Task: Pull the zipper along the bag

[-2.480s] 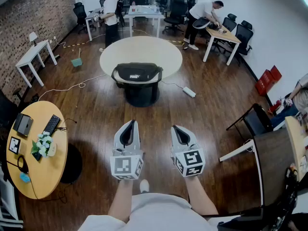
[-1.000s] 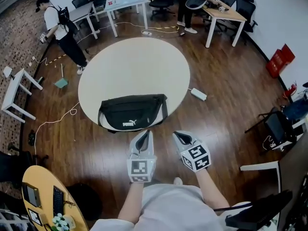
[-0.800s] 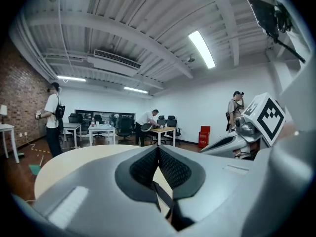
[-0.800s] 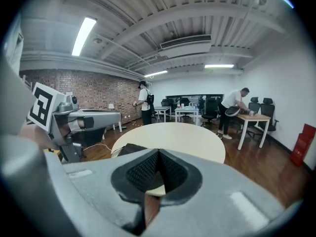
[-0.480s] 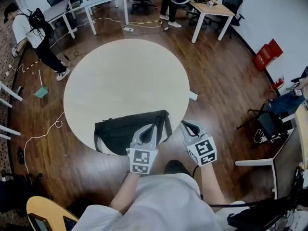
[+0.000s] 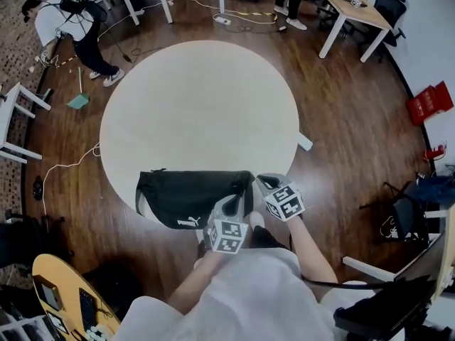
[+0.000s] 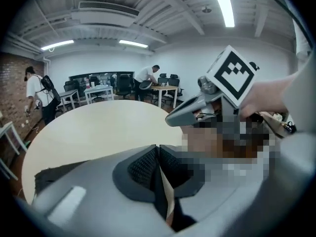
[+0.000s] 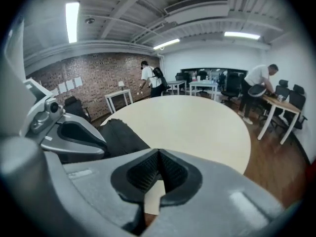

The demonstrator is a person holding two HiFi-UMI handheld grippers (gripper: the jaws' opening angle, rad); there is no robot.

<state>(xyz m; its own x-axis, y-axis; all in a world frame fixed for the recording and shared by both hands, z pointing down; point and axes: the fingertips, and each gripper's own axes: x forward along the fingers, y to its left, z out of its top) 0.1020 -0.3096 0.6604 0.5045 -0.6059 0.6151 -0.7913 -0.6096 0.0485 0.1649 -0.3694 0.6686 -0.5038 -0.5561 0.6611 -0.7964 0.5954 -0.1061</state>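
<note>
Left tongs (image 6: 227, 206) and right tongs (image 6: 265, 183) hover at the right end of the black waist bag (image 6: 186, 197), which lies on the near rim of the round surface (image 6: 199, 98). An unpinned pull could drag it off.

Left gripper view: left tongs (image 7: 158, 149) pressed together, empty, with the bag (image 7: 49, 176) low to their left.

Right gripper view: right tongs (image 8: 158, 156) likewise together and empty, bag (image 8: 118, 135) just left. No zipper pull can be made out, so fabric may get pinched.

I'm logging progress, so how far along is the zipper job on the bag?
Done: only the approach. The bag lies at the near edge of the table, and the left tool and right tool are by its right end. In hand: nothing; both are shut and empty. Left: gripping the zipper pull and drawing it along.
</note>
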